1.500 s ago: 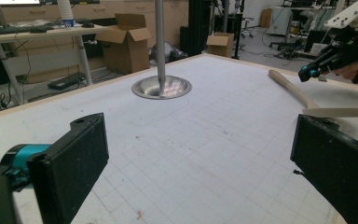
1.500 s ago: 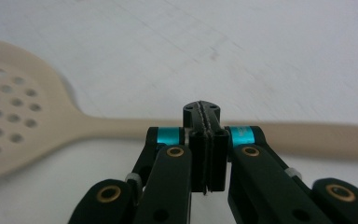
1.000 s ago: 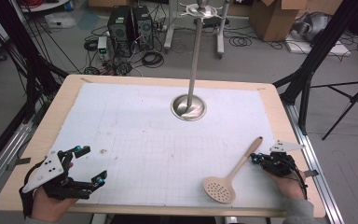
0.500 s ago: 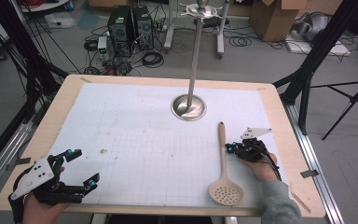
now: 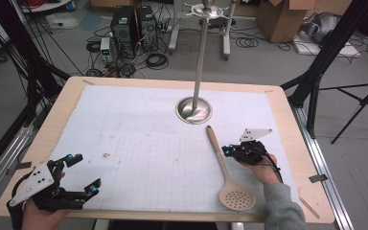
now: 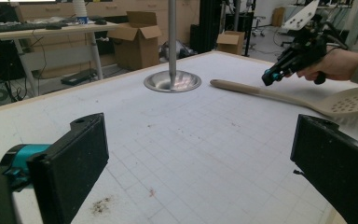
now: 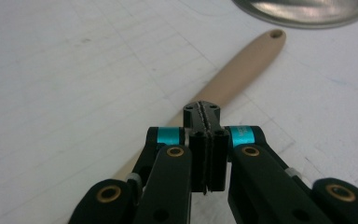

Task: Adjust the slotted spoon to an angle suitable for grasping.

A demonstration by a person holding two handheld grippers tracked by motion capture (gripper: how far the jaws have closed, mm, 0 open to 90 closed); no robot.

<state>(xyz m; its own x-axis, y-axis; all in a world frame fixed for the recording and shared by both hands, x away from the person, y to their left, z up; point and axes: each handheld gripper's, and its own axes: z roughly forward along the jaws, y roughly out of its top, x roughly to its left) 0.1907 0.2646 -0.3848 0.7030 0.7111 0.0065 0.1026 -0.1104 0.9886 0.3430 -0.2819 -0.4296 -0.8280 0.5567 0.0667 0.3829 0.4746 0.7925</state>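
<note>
A slotted spoon (image 5: 228, 173) lies flat at lower right of the high view, its handle pointing toward the pole base (image 5: 194, 109); the right gripper (image 5: 228, 151) sits just beside the handle, jaws pressed together on nothing; at lower left, the left gripper (image 5: 84, 174) rests, jaws spread wide.

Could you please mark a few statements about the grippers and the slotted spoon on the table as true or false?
1. The left gripper has its jaws wide apart. True.
2. The right gripper is open. False: its jaws are pressed together with nothing between them.
3. The slotted spoon lies flat on the white mat. True.
4. The spoon's handle end points at the person. False: it points toward the metal stand base; the perforated head is nearest the person.
5. The left gripper holds the spoon. False: nothing is between its jaws.
</note>
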